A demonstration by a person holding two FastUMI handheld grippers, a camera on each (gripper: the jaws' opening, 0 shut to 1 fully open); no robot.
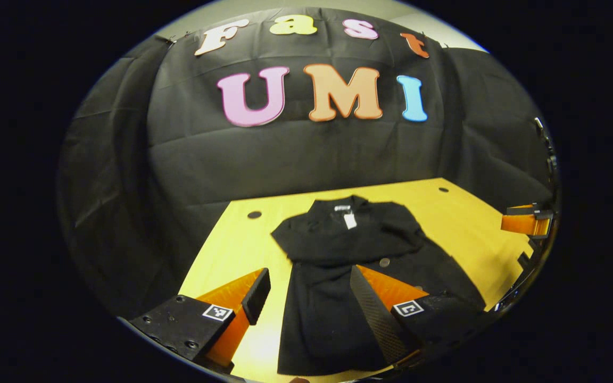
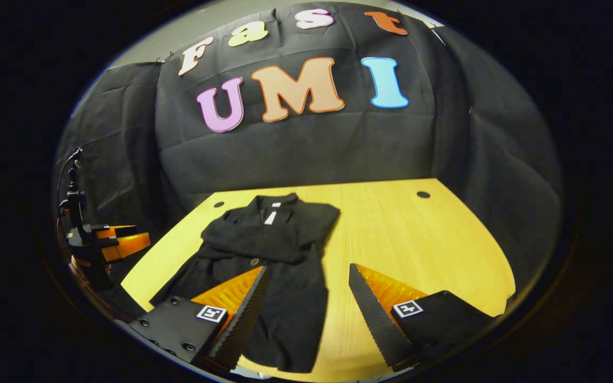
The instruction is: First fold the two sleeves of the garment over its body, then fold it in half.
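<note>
A black garment (image 1: pixel 338 239) lies flat on the yellow table (image 1: pixel 461 218), collar and white tag at the far end. Both sleeves lie folded across its chest. In the left gripper view, my left gripper (image 1: pixel 312 303) hovers open over the garment's lower half, nothing between its fingers. In the right gripper view the garment (image 2: pixel 274 239) sits left of centre, and my right gripper (image 2: pixel 309 314) stands open above its lower right edge, holding nothing. Each view also catches the other gripper off the table's side: the right gripper (image 1: pixel 524 221) and the left gripper (image 2: pixel 109 242).
The table (image 2: pixel 418 244) has bare wood to the right of the garment and small dark holes (image 2: pixel 423 194) near its far corners. Black cloth walls close in the back and sides. The table's near edge curves just below my fingers.
</note>
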